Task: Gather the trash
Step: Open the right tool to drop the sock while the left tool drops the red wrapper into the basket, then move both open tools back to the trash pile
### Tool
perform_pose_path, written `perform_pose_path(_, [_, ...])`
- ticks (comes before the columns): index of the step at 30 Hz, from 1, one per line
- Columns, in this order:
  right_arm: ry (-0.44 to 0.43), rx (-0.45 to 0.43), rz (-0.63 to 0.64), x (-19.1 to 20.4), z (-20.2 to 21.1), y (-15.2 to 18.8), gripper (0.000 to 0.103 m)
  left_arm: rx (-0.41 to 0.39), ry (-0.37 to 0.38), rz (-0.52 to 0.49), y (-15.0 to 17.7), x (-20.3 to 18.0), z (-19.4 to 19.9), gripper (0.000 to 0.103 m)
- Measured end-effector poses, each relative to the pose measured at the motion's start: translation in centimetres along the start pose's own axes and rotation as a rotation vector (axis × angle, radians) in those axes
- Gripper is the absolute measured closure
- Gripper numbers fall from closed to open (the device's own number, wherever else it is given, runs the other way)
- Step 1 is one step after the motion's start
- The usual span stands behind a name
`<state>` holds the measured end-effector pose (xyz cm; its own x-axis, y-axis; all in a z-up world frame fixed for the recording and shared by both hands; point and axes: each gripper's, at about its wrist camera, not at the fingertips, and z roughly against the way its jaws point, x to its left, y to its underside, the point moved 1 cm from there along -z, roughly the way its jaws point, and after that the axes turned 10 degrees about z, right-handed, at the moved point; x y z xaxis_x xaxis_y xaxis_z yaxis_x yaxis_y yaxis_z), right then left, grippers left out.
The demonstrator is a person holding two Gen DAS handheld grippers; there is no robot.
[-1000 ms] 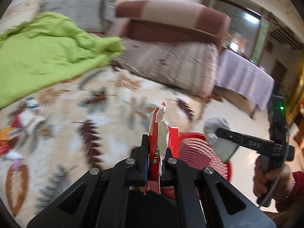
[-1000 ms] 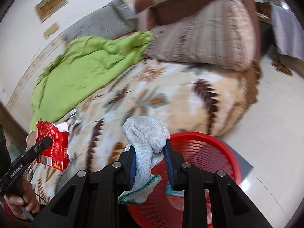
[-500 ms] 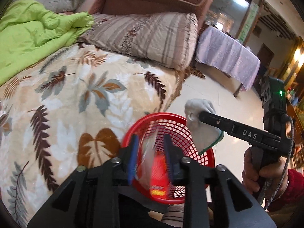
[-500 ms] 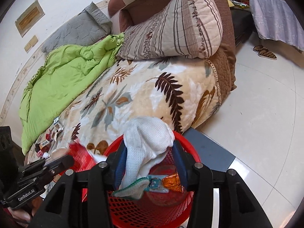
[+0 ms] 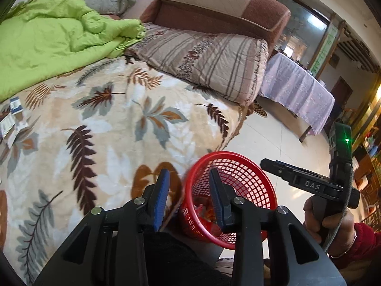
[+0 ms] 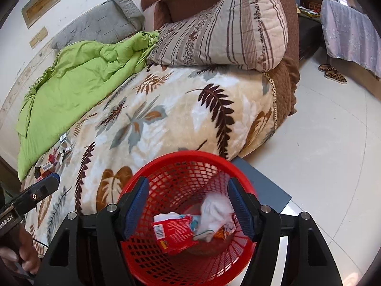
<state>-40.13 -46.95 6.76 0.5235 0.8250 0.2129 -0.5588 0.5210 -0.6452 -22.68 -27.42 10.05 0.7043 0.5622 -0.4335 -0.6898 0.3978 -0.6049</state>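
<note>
On the far left of the bed (image 6: pixel 166 124), just below the green quilt (image 6: pixel 78 81), I can see a small heap of wrappers and little boxes (image 6: pixel 54 157) not yet picked up, well apart from the basket.

My left tongs (image 5: pixel 188 190) a second ago were clenched on a red snack wrapper; now the jaws are opening and nothing sits between them. They hang over the bed edge and the near-left rim of the red basket (image 5: pixel 257 178), which stands on the floor against the bed.

That red wrapper (image 6: pixel 175 232) now lies inside the basket, on top of other scraps.

My right tongs (image 6: pixel 188 202) were shut on a white cloth; those jaws are opening too, wide, directly above the basket mouth. The white cloth (image 6: pixel 216 211) is blurred between them but touches neither pad, so I judge it is dropping or has just landed beside the wrapper.

So both pieces are delivered and both tongs are released. I reckon the next trip goes back to the heap at the far left.
</note>
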Motion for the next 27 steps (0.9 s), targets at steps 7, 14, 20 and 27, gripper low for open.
perform_pose_path(7, [-0.071,-0.023,0.055,3.2,-0.2,-1.1,0.030,-0.042,-0.045,0.064,0.1,3.4,2.2,0.067])
perform_pose_path(14, [-0.199,-0.017,0.144,10.0,-2.4,-2.8,0.030,-0.098,-0.126,0.157,0.7,8.7,5.5,0.063])
perform_pose_path(20, [-0.326,-0.020,0.309,19.4,-5.0,-3.8,0.030,-0.155,-0.222,0.291,2.0,14.9,9.3,0.063])
perform_pose_path(27, [-0.445,-0.015,0.422,28.3,-8.0,-3.1,0.030,-0.232,-0.351,0.440,3.0,21.9,14.4,0.063])
